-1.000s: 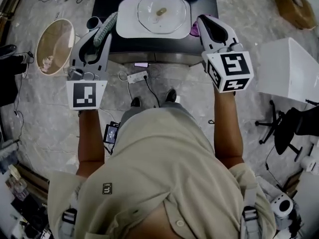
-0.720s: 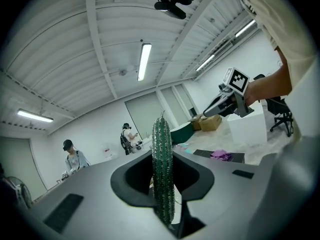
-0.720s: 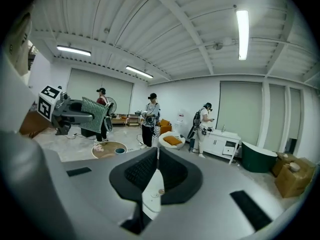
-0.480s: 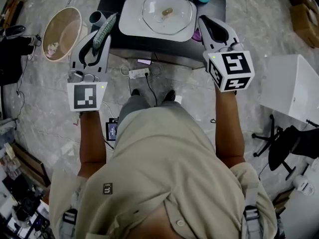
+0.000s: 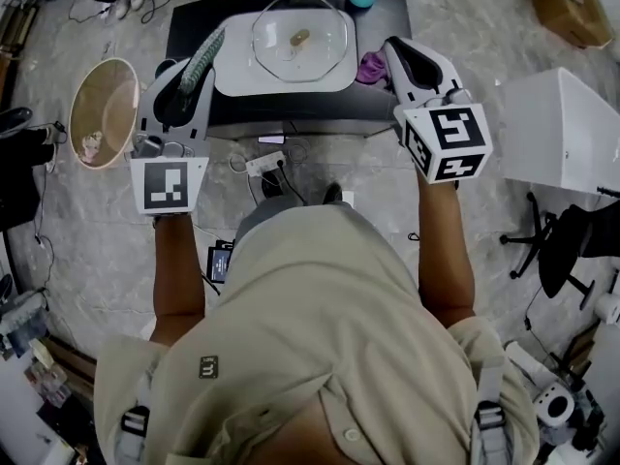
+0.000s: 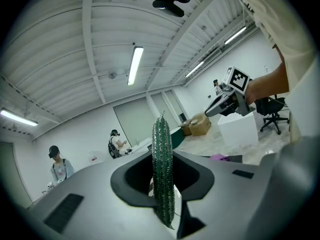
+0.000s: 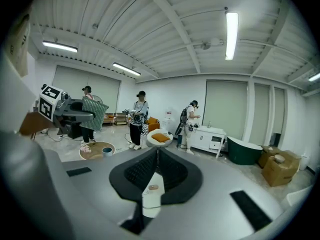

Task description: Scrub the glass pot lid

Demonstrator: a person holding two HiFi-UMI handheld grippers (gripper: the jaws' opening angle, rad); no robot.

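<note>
Evidently pre-contact: the left hand-held gripper (image 5: 186, 77) clamps a green scouring pad (image 5: 206, 54) edge-on and the right hand-held gripper (image 5: 395, 51) has its jaws pressed together on nothing, both short of the glass pot lid (image 5: 298, 39), which lies on a white tray (image 5: 237, 76) on the dark counter (image 5: 320, 109). Next move probably calls for laying the pad flat on the glass, the right one steadying the lid. Both gripper views look out into the room and miss the lid, and any soiling on the glass is too faint to make out.
</note>
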